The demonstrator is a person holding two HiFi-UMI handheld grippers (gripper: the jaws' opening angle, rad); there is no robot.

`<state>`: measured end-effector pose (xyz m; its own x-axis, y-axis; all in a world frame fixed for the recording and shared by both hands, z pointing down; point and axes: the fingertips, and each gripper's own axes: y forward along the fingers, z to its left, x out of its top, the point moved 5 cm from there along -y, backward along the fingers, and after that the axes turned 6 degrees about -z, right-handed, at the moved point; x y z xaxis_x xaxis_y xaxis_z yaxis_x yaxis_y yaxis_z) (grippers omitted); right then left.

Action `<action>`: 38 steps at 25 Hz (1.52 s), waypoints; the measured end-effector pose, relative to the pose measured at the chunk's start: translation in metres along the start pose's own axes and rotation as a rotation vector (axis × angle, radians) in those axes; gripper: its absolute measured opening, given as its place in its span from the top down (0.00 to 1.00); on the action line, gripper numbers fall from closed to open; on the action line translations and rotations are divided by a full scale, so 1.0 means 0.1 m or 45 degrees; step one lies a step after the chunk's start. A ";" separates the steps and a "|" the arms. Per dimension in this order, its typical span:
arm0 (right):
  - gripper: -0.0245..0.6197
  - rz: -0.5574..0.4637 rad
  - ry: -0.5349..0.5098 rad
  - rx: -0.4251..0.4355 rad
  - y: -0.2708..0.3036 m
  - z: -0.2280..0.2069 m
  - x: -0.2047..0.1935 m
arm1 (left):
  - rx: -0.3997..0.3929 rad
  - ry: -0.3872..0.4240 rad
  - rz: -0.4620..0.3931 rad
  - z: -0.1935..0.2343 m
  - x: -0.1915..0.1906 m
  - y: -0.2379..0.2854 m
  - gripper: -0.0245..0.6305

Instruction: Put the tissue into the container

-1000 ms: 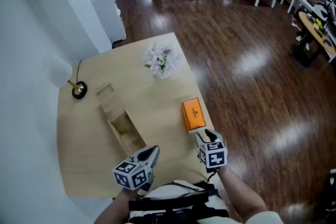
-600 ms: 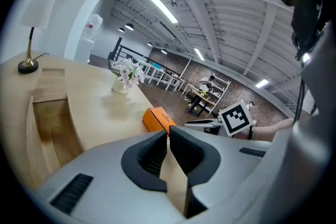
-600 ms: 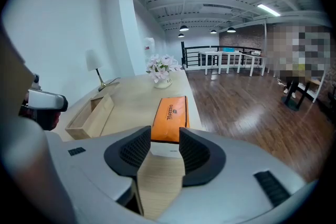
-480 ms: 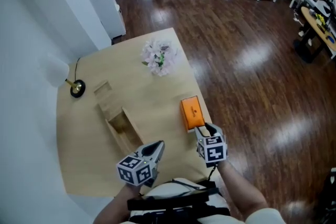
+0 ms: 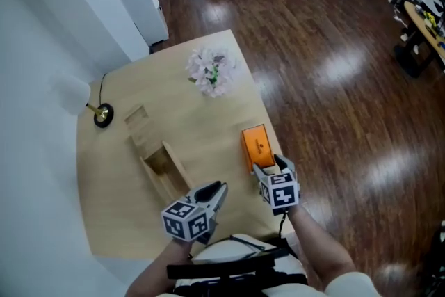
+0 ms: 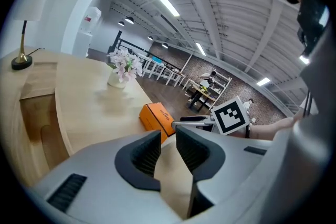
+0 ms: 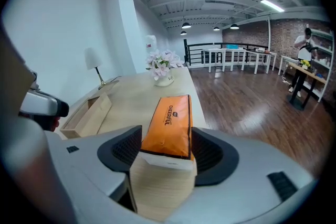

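The tissue is an orange pack (image 5: pixel 255 147) that lies flat by the table's right edge. My right gripper (image 5: pixel 268 165) is at its near end. In the right gripper view the pack (image 7: pixel 170 123) reaches in between the jaws of the right gripper (image 7: pixel 167 147), which have just been opening and stand open around it. The container, an open wooden box (image 5: pixel 165 169), lies left of the pack, with its lid (image 5: pixel 139 123) behind it. My left gripper (image 5: pixel 220 189) hovers near the table's front edge; its jaws have just been opening, and the left gripper (image 6: pixel 168 139) has nothing between them.
A vase of pale flowers (image 5: pixel 211 71) stands at the far end of the light wooden table (image 5: pixel 201 122). A lamp's round base (image 5: pixel 103 115) sits at the left by the white wall. Dark wood floor lies beyond the table's right edge.
Both grippers have moved forward over the table. The right one has come up to the orange pack's near end. The left one has shifted right, toward the pack.
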<state>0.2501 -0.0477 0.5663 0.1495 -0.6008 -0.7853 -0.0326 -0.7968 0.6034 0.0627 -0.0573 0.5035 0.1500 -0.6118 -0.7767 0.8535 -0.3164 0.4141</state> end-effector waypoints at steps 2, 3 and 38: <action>0.43 0.011 -0.025 0.018 0.06 0.02 -0.01 | 0.007 -0.003 0.010 0.00 -0.01 0.03 0.83; 0.38 0.017 -0.035 0.031 0.10 0.04 -0.01 | 0.012 -0.003 0.013 0.00 -0.01 0.04 0.82; 0.27 0.120 0.114 0.082 0.62 -0.08 -0.33 | 0.065 -0.046 0.043 0.04 -0.13 0.06 0.74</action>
<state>0.2511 -0.0770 0.6306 0.2302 -0.6675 -0.7082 -0.1134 -0.7411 0.6617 0.0640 -0.0536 0.5180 0.1595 -0.6484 -0.7444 0.8216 -0.3309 0.4642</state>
